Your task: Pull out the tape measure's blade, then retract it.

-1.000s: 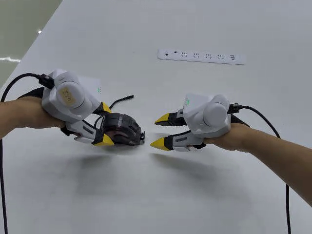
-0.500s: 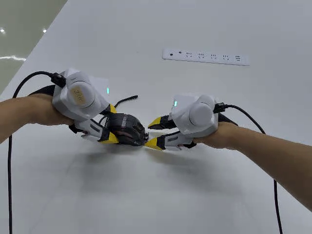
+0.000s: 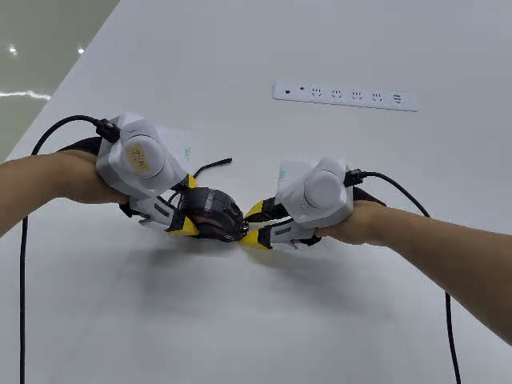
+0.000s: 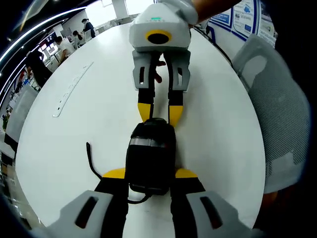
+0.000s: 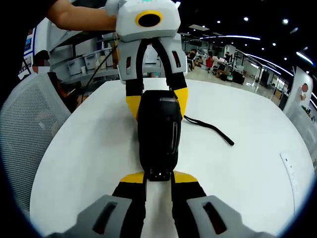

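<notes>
Table (image 3: 336,320), white and wide, across the whole head view. Bare apart from a power strip (image 3: 346,94) at upper right, well apart from the work and no part of it.

Next in size, two claws, tip to tip at the centre of the frame, each in a hand. At centre left, the left gripper (image 3: 188,206): clamped across the sides of the tape measure (image 3: 212,212), most likely to anchor the case against the coming pull. At centre right, the right gripper (image 3: 253,225): aimed straight at the case's front end, the blade's way out. Seen in the right gripper view with yellow tips close on either side of what looks like the blade tab (image 5: 158,174) at bottom centre. Cannot tell whether already pinched on it or merely flanking it.

Then the tape measure itself: dark, round-backed, dead centre of the head view, low over the table or resting on it, cannot tell which. No length of blade drawn out, by the look of it, so judged to be at the very start of the pull.

Smallest, a thin black strap (image 3: 210,166), loose on the table just above the case, clear of the line of pull.
</notes>
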Action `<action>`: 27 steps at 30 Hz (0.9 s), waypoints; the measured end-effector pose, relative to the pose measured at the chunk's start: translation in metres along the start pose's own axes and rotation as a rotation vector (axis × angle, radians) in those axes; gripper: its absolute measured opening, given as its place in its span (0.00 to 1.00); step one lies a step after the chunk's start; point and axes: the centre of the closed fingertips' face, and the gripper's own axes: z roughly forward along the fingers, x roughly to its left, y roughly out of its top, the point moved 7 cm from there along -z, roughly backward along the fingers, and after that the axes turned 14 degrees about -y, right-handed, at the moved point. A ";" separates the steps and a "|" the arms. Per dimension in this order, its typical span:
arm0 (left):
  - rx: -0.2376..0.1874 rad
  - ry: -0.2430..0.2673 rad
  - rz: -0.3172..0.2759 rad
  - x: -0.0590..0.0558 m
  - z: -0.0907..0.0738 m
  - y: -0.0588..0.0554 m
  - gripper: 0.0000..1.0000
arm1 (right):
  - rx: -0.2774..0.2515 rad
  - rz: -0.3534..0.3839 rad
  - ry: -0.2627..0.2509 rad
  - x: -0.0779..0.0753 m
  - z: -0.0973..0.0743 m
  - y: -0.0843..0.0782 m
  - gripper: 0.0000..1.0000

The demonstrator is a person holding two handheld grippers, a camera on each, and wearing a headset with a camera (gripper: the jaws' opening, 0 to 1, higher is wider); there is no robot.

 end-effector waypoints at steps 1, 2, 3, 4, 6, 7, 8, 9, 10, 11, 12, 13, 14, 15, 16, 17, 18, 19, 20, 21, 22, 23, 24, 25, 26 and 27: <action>-0.001 -0.001 0.002 0.000 0.000 0.001 0.27 | -0.003 -0.010 0.003 0.000 -0.001 0.000 0.19; -0.001 -0.003 0.003 -0.001 0.000 0.001 0.27 | -0.004 -0.013 0.005 -0.001 0.000 -0.001 0.18; 0.002 -0.008 0.008 -0.001 0.000 0.001 0.27 | -0.003 -0.019 0.002 -0.002 -0.001 -0.001 0.16; 0.003 -0.007 0.008 -0.001 0.000 0.002 0.27 | -0.006 -0.021 0.008 -0.002 0.000 -0.001 0.16; 0.002 -0.008 0.004 -0.002 0.000 0.003 0.27 | -0.004 -0.022 0.010 -0.002 0.000 -0.001 0.16; 0.000 -0.009 0.004 -0.002 0.000 0.003 0.27 | -0.003 -0.026 0.010 -0.002 0.000 -0.001 0.16; -0.001 -0.009 0.003 -0.002 0.001 0.003 0.27 | -0.002 -0.026 0.011 -0.002 0.000 -0.001 0.16; -0.003 -0.010 0.002 -0.002 0.001 0.003 0.27 | -0.002 -0.023 0.010 -0.002 -0.001 -0.002 0.16; -0.005 -0.010 0.000 -0.002 0.001 0.003 0.27 | -0.002 -0.022 0.010 -0.002 0.000 -0.002 0.15; -0.007 -0.009 -0.005 -0.001 0.001 0.002 0.27 | -0.006 -0.029 0.012 -0.001 -0.001 -0.003 0.14; -0.008 -0.010 -0.004 -0.001 0.001 0.002 0.27 | -0.002 -0.034 0.011 -0.002 0.000 -0.003 0.14; -0.009 -0.009 -0.007 -0.002 0.002 0.002 0.27 | -0.002 -0.035 0.010 -0.002 0.000 -0.003 0.13; -0.010 -0.007 -0.010 -0.002 0.002 0.002 0.27 | -0.004 -0.045 0.006 -0.003 0.001 -0.003 0.13; -0.012 -0.007 -0.013 -0.001 0.002 0.001 0.27 | -0.003 -0.046 0.005 -0.003 0.001 -0.003 0.13; -0.014 -0.007 -0.014 0.000 0.002 0.001 0.27 | -0.002 -0.048 0.005 -0.003 0.001 -0.003 0.13; -0.014 -0.006 -0.015 -0.001 0.002 0.001 0.27 | -0.002 -0.050 0.005 -0.003 0.001 -0.003 0.12; -0.014 -0.005 -0.015 -0.001 0.002 0.000 0.27 | -0.001 -0.050 0.005 -0.003 0.001 -0.003 0.12; -0.013 -0.005 -0.015 -0.001 0.001 0.000 0.27 | -0.001 -0.048 0.005 -0.003 0.001 -0.003 0.12; -0.012 -0.005 -0.015 -0.001 0.001 0.000 0.27 | 0.000 -0.048 0.006 -0.002 0.001 -0.002 0.12; -0.012 -0.005 -0.016 -0.001 0.001 -0.001 0.27 | 0.000 -0.049 0.007 -0.002 0.000 -0.002 0.12; -0.012 -0.005 -0.016 -0.001 0.000 -0.002 0.27 | 0.000 -0.049 0.008 -0.003 0.000 -0.001 0.12; -0.013 -0.004 -0.018 0.000 0.000 -0.004 0.27 | 0.000 -0.050 0.009 -0.003 0.000 -0.001 0.12; -0.015 -0.004 -0.020 0.000 0.000 -0.005 0.27 | 0.000 -0.052 0.010 -0.003 0.000 0.000 0.12; -0.015 -0.004 -0.020 0.001 0.000 -0.004 0.27 | 0.002 -0.052 0.010 -0.003 0.000 0.000 0.12; -0.015 -0.004 -0.020 0.001 0.000 -0.004 0.27 | 0.003 -0.056 0.012 -0.002 0.001 0.000 0.12; -0.014 -0.004 -0.020 0.000 0.000 -0.003 0.27 | 0.005 -0.057 0.013 -0.002 0.001 0.000 0.12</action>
